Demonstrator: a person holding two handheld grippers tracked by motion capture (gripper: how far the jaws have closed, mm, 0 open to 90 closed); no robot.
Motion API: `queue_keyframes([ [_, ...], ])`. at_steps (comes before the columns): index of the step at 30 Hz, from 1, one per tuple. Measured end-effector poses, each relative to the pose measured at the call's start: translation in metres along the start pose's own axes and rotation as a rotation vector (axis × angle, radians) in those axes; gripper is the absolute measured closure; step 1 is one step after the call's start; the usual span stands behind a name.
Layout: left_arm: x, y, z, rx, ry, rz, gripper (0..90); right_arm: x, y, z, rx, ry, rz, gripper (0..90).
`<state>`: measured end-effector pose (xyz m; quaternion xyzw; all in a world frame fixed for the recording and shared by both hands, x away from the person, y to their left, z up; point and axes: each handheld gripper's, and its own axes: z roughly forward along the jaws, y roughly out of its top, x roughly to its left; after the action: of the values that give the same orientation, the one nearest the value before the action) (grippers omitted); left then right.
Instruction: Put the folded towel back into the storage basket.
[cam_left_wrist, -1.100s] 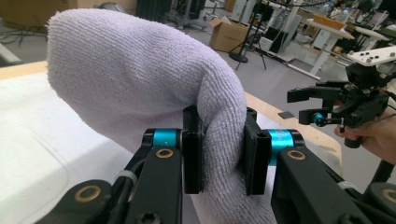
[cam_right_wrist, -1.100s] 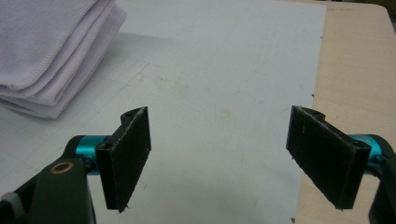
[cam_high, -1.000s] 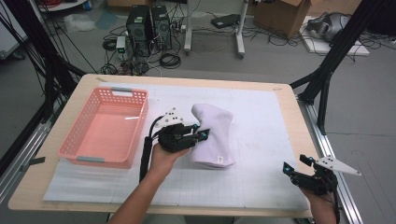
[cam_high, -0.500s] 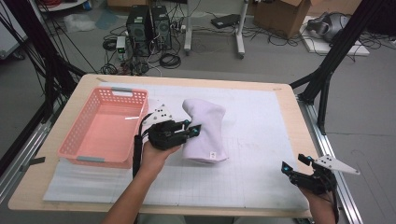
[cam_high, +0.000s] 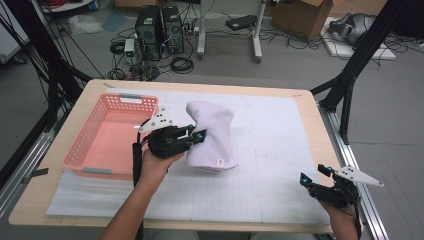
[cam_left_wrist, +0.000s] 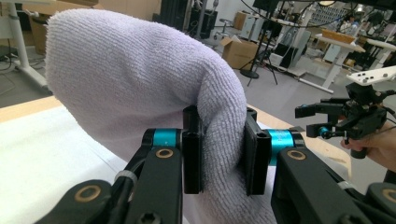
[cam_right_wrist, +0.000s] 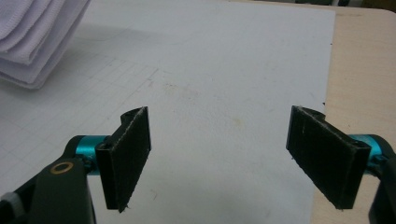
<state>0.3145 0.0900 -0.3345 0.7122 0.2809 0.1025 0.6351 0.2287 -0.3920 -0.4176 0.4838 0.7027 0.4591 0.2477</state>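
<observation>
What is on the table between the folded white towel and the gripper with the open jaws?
Nothing: in the high view, bare white gridded mat runs from the folded white terry towel to the open right gripper. The right gripper view shows it too.

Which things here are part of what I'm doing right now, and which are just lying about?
In the job:
- folded white towel, pinched along one edge
- left gripper, shut on the towel
- pink basket, empty, right beside the towel, probably where it goes

Lying about:
- right gripper, open over the white mat, holding nothing
- computer towers, cables and cardboard box on the floor beyond the table
</observation>
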Motion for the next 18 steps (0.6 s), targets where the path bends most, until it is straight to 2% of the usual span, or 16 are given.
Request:
queue_keyframes([
  [10,0.008,0.013,-0.021,-0.028,0.017,0.032,73.7,0.003,0.001,0.002,0.007,0.003,-0.013,20.9],
  [18,0.015,0.02,-0.035,-0.046,0.036,0.041,73.7,0.004,0.001,0.004,0.009,0.004,-0.02,20.9],
])
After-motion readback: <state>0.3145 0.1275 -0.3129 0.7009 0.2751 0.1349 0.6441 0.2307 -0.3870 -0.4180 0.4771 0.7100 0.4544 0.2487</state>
